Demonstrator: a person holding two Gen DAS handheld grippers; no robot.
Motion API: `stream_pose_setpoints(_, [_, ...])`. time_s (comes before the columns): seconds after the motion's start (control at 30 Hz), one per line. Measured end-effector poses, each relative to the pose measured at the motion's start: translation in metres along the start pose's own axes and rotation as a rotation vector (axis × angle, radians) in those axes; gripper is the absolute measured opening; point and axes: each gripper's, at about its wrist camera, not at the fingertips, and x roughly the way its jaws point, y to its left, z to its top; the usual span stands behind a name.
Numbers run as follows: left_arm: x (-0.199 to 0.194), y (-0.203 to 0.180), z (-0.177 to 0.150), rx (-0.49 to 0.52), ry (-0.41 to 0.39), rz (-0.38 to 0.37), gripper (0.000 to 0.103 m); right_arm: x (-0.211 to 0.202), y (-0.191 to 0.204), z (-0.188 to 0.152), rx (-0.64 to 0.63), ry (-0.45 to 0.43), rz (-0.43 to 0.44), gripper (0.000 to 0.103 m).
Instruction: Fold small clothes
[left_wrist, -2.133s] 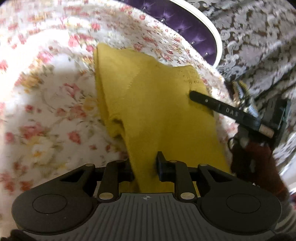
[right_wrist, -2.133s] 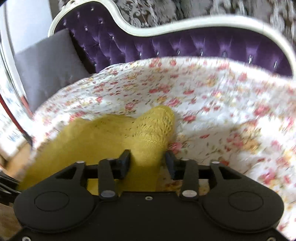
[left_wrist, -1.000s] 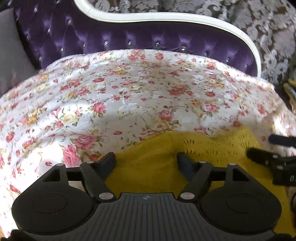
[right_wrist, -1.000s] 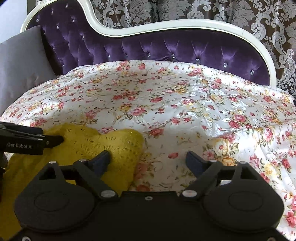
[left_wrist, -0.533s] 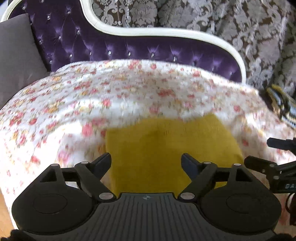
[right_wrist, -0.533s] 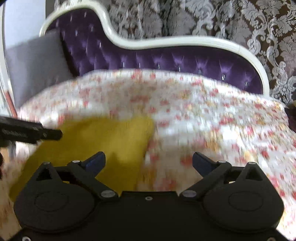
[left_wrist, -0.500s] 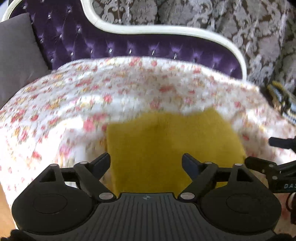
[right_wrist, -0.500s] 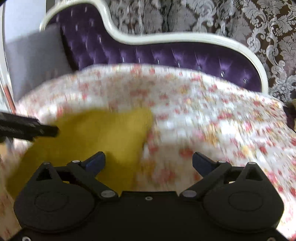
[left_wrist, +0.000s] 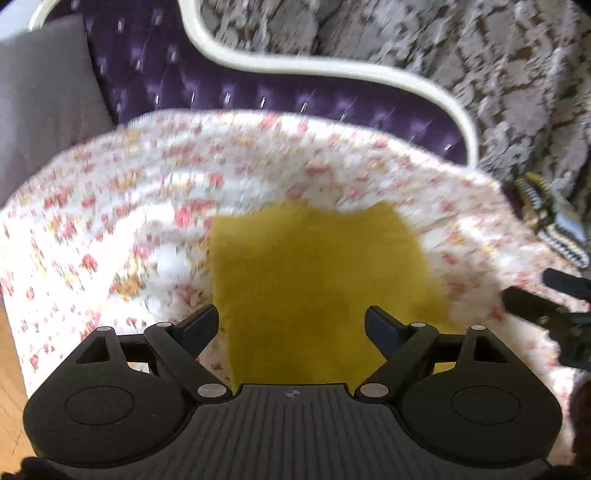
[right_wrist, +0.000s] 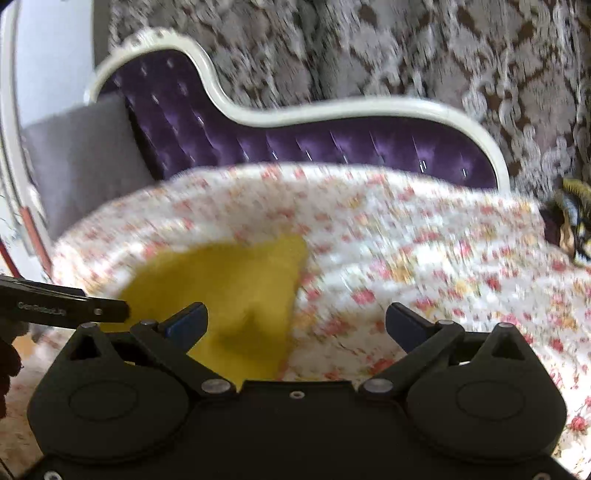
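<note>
letting go and checking the fold

since the yellow knit garment (left_wrist: 317, 280) lies as a flat, roughly square piece on the flowered cover (left_wrist: 110, 206) near its front edge, the step in hand looks like the release after a fold. in the left wrist view it sits just ahead of the left gripper (left_wrist: 291, 325), whose fingers (left_wrist: 199, 325) stand wide apart with nothing between them. the right gripper (right_wrist: 295, 325) is also spread wide and holds nothing; in its view the garment lies ahead and left, under its left finger only.

to do this well, both grippers should clear the cloth without snagging the knit, since a caught loop would drag the fold open. it is worth looking at the edges next: the far edge shows a small dip, though blur hides whether the layers line up. if another fold is due, grip the two near corners evenly. the striped cloth (left_wrist: 550, 221) at the right edge and the purple sofa back (right_wrist: 332, 144) lie well apart from the garment.
</note>
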Motion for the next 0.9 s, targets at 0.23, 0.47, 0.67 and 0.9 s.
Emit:
stream_pose_setpoints(0.23, [-0.054, -0.032, 0.001, 0.057, -0.093, 0.062, 0.086, -0.041, 0.024, 0.009, 0.034, -0.041, -0.081, 0.102])
stream_pose_setpoints(0.47, [-0.064, -0.020, -0.014, -0.131, -0.037, 0.029, 0.086, -0.059, 0.026, 0.000, 0.080, -0.028, -0.047, 0.102])
stream_pose_setpoints(0.67, [-0.065, -0.022, -0.022, -0.104, -0.005, 0.196, 0.086, -0.064, 0.034, -0.014, 0.063, 0.004, -0.066, 0.102])
stream_pose_setpoints(0.9, [-0.069, -0.020, -0.032, -0.109, -0.008, 0.224, 0.085, -0.067, 0.044, -0.022, 0.068, 0.036, -0.040, 0.102])
